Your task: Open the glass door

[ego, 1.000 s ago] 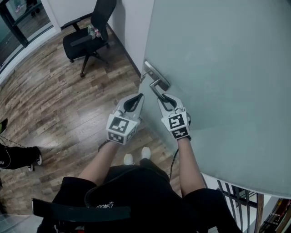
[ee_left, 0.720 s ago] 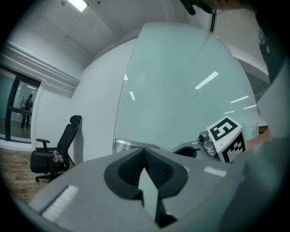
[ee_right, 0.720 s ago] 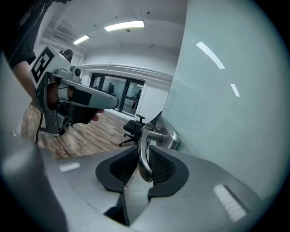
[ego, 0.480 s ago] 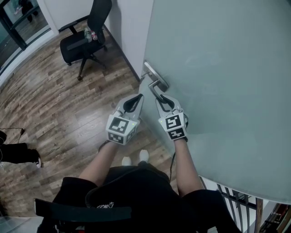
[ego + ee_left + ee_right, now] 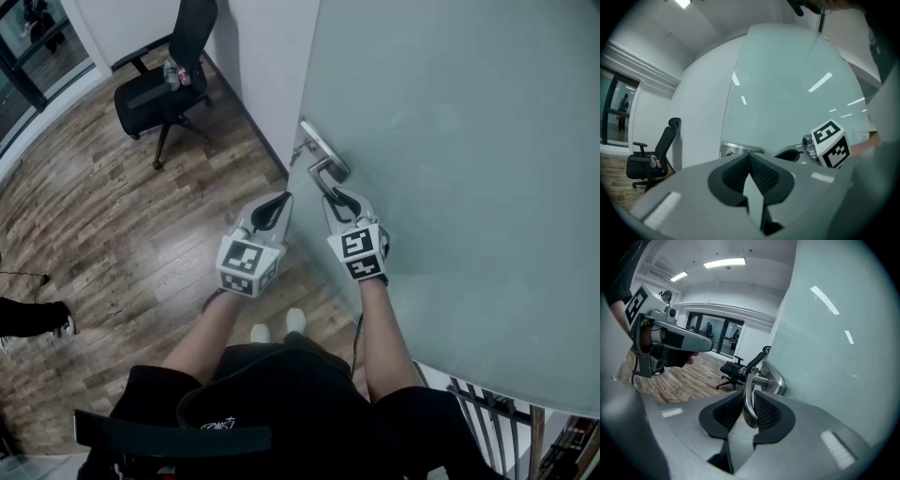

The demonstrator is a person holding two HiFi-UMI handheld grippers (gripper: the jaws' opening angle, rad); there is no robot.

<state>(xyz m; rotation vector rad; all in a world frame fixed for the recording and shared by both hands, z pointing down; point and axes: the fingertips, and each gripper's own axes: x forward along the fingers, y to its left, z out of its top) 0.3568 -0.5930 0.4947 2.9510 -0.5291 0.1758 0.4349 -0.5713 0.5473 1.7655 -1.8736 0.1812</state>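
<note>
The frosted glass door [image 5: 469,141] fills the right of the head view. Its metal lever handle [image 5: 324,178] hangs from a lock plate [image 5: 323,150] near the door's edge. My right gripper [image 5: 339,199] is shut on the lever. In the right gripper view the lever [image 5: 748,401] stands upright between the two pads of the right gripper [image 5: 749,404], with the plate [image 5: 774,380] just beyond. My left gripper [image 5: 277,202] hovers beside it, left of the door's edge, and holds nothing. Its jaws [image 5: 750,158] are closed tip to tip.
A black office chair [image 5: 164,75] stands on the wooden floor [image 5: 122,216] at the back left, by a white wall [image 5: 258,56]. A dark shoe [image 5: 28,317] shows at the left edge. Metal railing bars [image 5: 487,412] run below the door at the lower right.
Both grippers have shifted a little with the handle. The right one keeps its hold. In the head view the chair and floor have slid toward the upper left.
</note>
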